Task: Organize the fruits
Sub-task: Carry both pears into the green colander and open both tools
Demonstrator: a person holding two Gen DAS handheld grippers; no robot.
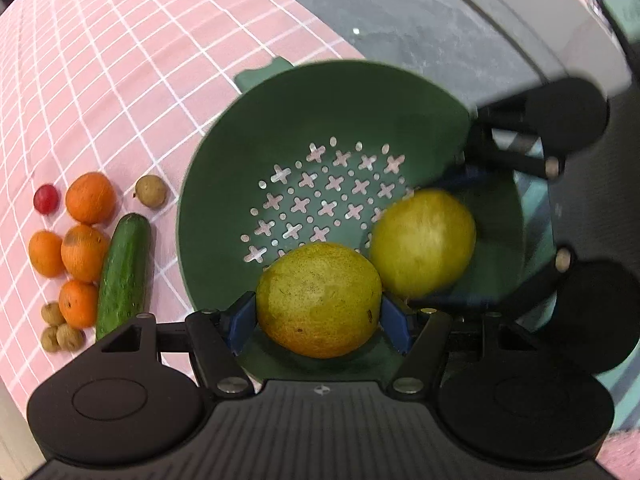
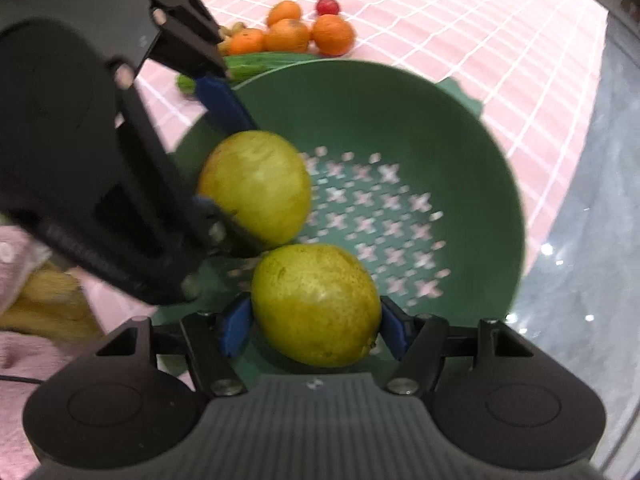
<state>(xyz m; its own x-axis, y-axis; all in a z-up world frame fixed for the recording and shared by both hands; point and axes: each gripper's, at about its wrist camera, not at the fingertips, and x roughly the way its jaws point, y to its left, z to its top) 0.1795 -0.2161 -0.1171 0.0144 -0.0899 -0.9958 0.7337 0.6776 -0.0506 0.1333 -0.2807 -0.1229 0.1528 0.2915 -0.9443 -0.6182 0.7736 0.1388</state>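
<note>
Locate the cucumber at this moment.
In the left wrist view the cucumber lies on the pink checked cloth, left of the green colander, with the oranges beside it.

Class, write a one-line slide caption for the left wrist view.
Left gripper lowers a yellow-green fruit into the green colander.

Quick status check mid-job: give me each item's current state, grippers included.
Left gripper: shut on left pear, over the colander.
Right gripper: shut on right pear, over the colander.
Green colander: upright on the cloth.
Oranges: loose on the cloth.
Cucumber: lying beside the oranges.
</note>
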